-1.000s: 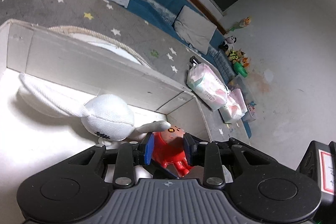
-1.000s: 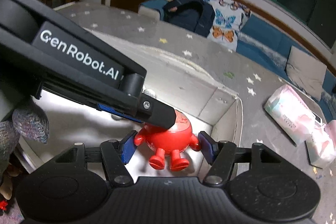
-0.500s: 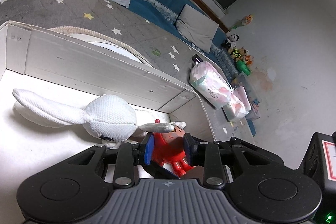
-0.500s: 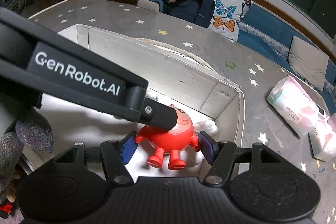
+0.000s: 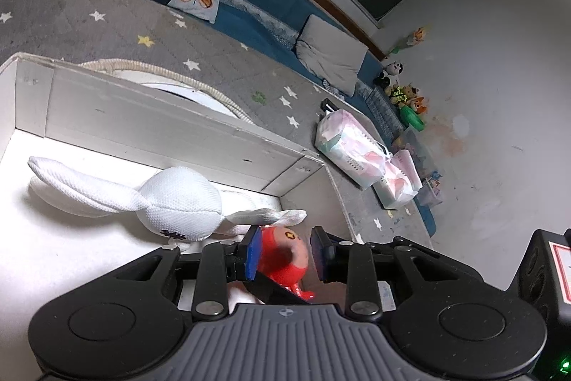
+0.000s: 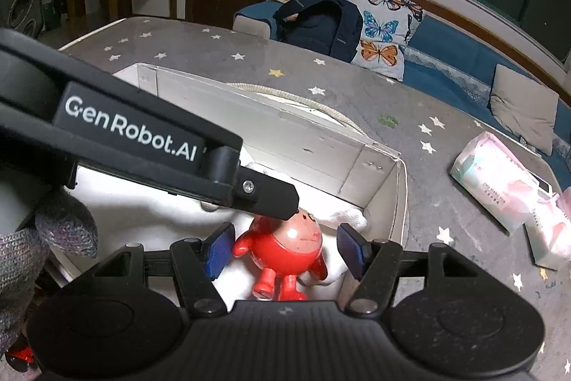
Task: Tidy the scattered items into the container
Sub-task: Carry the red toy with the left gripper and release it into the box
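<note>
Item, nearest: my left gripper (image 5: 285, 252) pinches the red round toy (image 6: 289, 245) over the white box (image 6: 357, 163) corner. My right gripper (image 6: 285, 247) straddles it, pads clear. Behind: white plush rabbit (image 5: 178, 202) in box. Beyond: tissue packs (image 5: 349, 145) on starred mat (image 5: 107, 27).

A round glossy red plastic figure (image 6: 285, 247) lay beside a white mesh-fabric rabbit toy (image 5: 171, 202) in the white cardboard box (image 5: 150, 127). Around the box spread a grey quilted mat scattered with white stars (image 6: 357, 88). Beyond it leaned a white butterfly-print cushion (image 6: 383, 27).
</note>
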Available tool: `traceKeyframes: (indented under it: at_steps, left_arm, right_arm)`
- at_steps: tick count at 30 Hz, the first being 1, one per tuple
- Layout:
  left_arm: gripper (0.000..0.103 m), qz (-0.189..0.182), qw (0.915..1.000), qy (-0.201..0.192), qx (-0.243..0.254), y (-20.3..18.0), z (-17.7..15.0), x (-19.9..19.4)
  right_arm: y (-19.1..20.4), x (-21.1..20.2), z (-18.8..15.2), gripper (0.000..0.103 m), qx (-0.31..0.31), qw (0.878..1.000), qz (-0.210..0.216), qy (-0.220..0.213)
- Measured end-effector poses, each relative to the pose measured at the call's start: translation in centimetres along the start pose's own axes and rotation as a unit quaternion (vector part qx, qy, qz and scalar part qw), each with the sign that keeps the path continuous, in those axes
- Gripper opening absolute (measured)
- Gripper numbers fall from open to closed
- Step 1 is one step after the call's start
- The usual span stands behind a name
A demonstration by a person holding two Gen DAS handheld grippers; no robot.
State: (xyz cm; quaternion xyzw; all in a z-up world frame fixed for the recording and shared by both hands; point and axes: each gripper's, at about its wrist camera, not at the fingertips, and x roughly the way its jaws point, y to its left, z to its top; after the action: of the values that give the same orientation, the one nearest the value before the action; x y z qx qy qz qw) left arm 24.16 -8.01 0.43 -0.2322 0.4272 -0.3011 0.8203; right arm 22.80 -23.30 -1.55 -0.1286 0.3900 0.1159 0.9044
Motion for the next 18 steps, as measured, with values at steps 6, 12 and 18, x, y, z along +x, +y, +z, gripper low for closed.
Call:
traceKeyframes:
  at_steps: [6,12,18]
  left_arm:
    - [0.033,-0.003,1.0000,-0.008,0.004,-0.6,0.0,-0.6]
    - [0.033,-0.003,0.9999,-0.012,0.008,-1.0,-0.1,-1.2]
    - [0.033,-0.001,0.9996,-0.022,0.017,-1.6,-1.0,-2.7]
  right_arm:
    - [0.0,-0.9,0.0,0.065,0.006,1.000,-0.002,-0.010]
    - [-0.2,-1.2,0.0,0.065,0.006,1.000,-0.009,-0.012]
    - [-0.3,-1.9,-0.4,0.065,0.012,1.000,-0.009,-0.016]
